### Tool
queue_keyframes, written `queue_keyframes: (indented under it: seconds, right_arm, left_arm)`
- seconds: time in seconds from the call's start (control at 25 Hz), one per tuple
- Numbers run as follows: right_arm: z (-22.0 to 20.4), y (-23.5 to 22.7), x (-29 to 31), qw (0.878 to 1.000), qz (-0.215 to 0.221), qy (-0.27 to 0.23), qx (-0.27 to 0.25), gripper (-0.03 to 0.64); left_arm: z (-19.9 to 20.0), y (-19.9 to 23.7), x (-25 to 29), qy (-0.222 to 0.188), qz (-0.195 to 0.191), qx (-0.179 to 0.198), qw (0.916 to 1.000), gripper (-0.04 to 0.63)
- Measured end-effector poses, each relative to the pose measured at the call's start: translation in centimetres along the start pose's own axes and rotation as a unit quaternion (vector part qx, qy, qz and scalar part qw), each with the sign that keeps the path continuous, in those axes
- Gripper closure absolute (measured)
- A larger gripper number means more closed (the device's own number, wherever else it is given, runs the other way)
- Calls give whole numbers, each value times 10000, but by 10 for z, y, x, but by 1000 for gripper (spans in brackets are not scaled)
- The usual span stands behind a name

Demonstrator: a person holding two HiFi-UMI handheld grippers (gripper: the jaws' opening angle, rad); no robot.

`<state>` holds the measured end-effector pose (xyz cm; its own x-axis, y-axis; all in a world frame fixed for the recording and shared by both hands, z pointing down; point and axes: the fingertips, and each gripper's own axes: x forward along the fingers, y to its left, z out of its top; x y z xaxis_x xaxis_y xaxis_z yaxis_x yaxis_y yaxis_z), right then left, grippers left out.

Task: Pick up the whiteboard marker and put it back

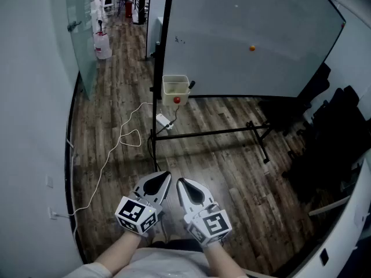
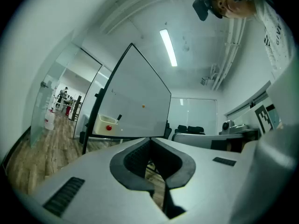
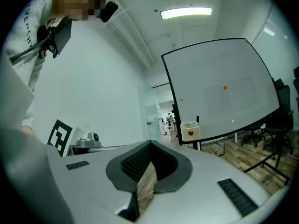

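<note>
A black whiteboard marker [image 1: 191, 86] stands in a pale holder box [image 1: 175, 88] fixed at the lower left of the whiteboard [image 1: 249, 33], far ahead of both grippers. The left gripper view shows the marker [image 2: 119, 117] and box [image 2: 103, 123] small in the distance, and so does the right gripper view, marker [image 3: 197, 120] above box [image 3: 189, 130]. My left gripper [image 1: 166, 177] and right gripper [image 1: 180, 183] are side by side low in the head view, level and close to the person's body. Both are shut with nothing held, the left gripper [image 2: 150, 139] and the right gripper [image 3: 150, 143] each with tips meeting.
A red magnet [image 1: 177, 100] sits on the box front and an orange one [image 1: 252, 48] on the board. The board's black stand [image 1: 255, 131] crosses the wooden floor. A white cable and power strip [image 1: 164, 120] lie near it. Dark office chairs [image 1: 339, 120] at right, a glass door [image 1: 81, 33] at left.
</note>
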<state>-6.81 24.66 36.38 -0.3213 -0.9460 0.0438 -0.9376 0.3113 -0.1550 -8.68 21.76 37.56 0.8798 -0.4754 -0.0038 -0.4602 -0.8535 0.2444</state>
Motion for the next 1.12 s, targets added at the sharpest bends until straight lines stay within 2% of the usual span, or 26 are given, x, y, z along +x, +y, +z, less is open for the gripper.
queue_keyframes:
  seconds: [0.52,0.72,0.92,1.12]
  right_arm:
    - [7,-10,22,9997,19,-64,-237,598]
    - [5,-20,32,9999,15,-89,-148,598]
    - [9,-41,53,9998,-65,14,-163,598]
    - [4,-74,86,9996,176,99,-191,597]
  left_arm:
    - [10,16,12,-111,-22,42,9999,583]
    - [8,24,22,-102,18,56,9999,583]
    - [11,40,43,-161,51,61,9998,583]
    - [12,67,79,-237,230,165,9993,583]
